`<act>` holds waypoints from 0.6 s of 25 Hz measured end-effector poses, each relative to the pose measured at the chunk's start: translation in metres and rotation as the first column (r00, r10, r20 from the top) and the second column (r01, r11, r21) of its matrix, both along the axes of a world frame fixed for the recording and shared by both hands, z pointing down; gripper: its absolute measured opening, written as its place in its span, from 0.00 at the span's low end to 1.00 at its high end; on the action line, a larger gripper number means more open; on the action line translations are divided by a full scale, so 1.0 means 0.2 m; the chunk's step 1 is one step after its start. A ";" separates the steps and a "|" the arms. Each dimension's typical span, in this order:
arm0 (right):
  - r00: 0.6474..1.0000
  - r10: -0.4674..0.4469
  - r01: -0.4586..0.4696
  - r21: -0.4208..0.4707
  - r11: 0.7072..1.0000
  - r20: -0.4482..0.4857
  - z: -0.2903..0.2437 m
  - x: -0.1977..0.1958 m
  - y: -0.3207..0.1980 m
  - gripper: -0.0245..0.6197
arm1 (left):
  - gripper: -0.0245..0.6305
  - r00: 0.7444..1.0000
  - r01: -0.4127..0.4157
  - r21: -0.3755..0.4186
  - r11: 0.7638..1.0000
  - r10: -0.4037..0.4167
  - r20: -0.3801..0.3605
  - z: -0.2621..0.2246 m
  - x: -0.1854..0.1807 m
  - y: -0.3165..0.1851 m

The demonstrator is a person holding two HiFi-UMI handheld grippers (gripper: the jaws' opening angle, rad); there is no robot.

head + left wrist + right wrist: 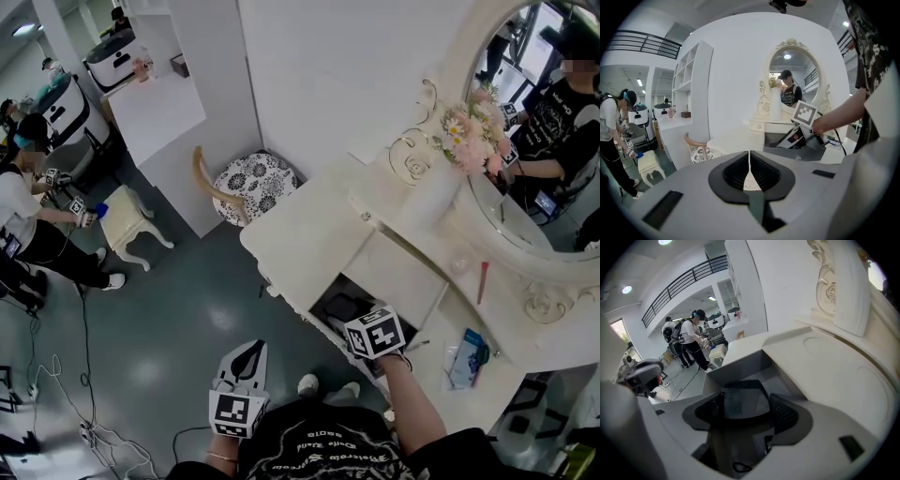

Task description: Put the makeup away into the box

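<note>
Head view: my right arm is stretched forward, with the right tool (362, 326) over the open box (323, 307). The left tool (247, 367) hangs low at my waist.
Left gripper view: jaws pressed together, nothing held.
Right gripper view: jaws clamped on a dark flat compact (743, 401) above the box.
Risk: if I let go too high, the compact may land on its edge.

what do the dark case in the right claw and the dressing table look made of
The dark case in the right claw: probably hard plastic, smooth with a faint sheen on its flat lid. The dressing table: likely painted wood or board, cream satin coat, crisp edges, carved scrolls by the mirror.
</note>
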State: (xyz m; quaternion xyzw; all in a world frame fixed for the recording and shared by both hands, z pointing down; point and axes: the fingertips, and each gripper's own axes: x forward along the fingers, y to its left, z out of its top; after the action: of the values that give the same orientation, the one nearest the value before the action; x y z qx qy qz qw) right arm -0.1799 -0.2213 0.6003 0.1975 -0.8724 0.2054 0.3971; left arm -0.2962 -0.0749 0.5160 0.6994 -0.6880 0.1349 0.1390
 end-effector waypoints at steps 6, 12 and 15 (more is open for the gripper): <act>0.999 0.041 -0.041 -0.037 0.998 -0.022 0.02 0.01 0.00 0.55 | 0.07 1.000 0.003 0.000 1.000 -0.003 0.002 -0.01 -0.02 0.01; 0.999 0.046 -0.046 -0.038 0.998 -0.023 0.03 0.01 -0.01 0.55 | 0.07 1.000 0.008 0.004 1.000 -0.008 0.004 -0.01 -0.03 0.00; 0.999 0.044 -0.044 -0.038 0.998 -0.010 0.02 0.01 -0.01 0.55 | 0.07 1.000 0.010 0.005 1.000 -0.010 0.005 -0.02 -0.02 0.01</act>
State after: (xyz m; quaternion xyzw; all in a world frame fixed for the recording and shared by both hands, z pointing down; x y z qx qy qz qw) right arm -0.1782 -0.2224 0.6050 0.2098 -0.8620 0.2301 0.4001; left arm -0.3010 -0.0733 0.5126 0.6960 -0.6921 0.1342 0.1361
